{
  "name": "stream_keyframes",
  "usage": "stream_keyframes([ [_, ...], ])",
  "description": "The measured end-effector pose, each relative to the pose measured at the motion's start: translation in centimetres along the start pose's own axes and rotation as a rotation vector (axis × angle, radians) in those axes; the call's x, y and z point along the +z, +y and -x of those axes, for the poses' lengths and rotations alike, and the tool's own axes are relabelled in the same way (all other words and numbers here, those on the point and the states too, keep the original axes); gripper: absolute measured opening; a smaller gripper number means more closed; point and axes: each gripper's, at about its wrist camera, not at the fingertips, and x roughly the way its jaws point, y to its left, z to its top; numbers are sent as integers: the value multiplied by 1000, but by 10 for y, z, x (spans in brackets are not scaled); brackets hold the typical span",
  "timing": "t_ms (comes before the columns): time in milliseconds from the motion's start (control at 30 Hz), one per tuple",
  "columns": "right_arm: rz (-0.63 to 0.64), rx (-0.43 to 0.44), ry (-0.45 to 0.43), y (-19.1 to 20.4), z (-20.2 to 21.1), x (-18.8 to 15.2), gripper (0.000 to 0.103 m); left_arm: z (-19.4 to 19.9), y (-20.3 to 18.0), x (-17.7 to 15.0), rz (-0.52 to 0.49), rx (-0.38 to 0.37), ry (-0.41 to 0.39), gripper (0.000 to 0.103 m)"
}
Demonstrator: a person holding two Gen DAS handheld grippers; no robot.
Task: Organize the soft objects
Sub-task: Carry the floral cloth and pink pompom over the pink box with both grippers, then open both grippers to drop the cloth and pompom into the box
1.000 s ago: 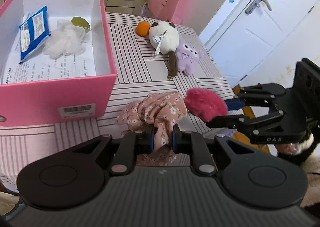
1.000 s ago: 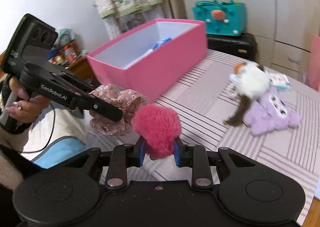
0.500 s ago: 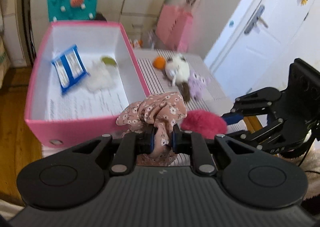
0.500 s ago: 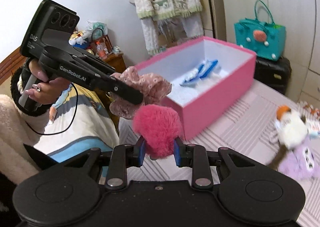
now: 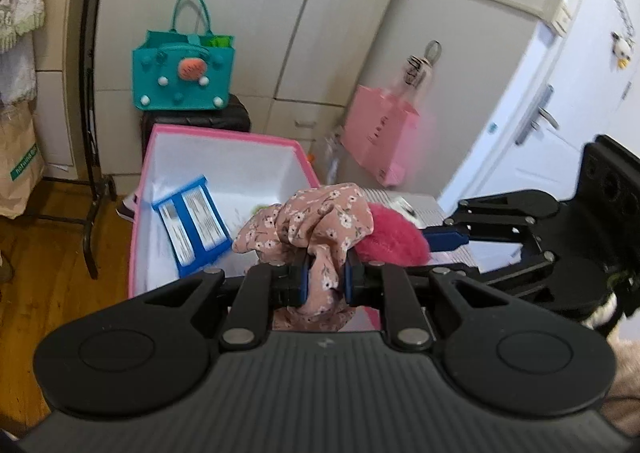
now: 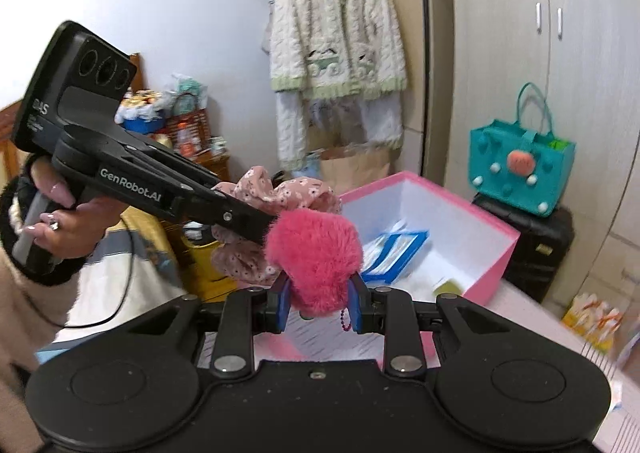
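While left claw (image 5: 325,280) pinches floral scrunchie (image 5: 316,221), right claw (image 6: 319,303) clamps pink pompom (image 6: 316,253).

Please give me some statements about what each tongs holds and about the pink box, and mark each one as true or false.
1. The left tongs are shut on the floral scrunchie. True.
2. The right tongs hold a purple plush toy. False: they are shut on the pink fluffy pom-pom.
3. The pink box has a lid on it. False: it is open at the top, and its white inside shows.
4. A blue and white packet lies inside the pink box. True.
5. The teal bag sits on the striped table. False: it stands on a black case behind the box.
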Motion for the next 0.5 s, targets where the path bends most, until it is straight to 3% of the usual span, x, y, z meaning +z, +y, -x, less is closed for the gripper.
stream_keyframes([
  [200,-40,-107,19,-31,-50,16,32,-47,27,18,59,69,-50,15],
  [300,-61,-167,38,-49,-77,20,32,-73,41,24,105,68,-25,15],
  [367,-95,-163,64,-62,-96,24,32,-89,50,29,139,80,-5,15],
  [500,-118,-208,110,-77,-126,26,32,-106,56,36,115,187,-12,15],
])
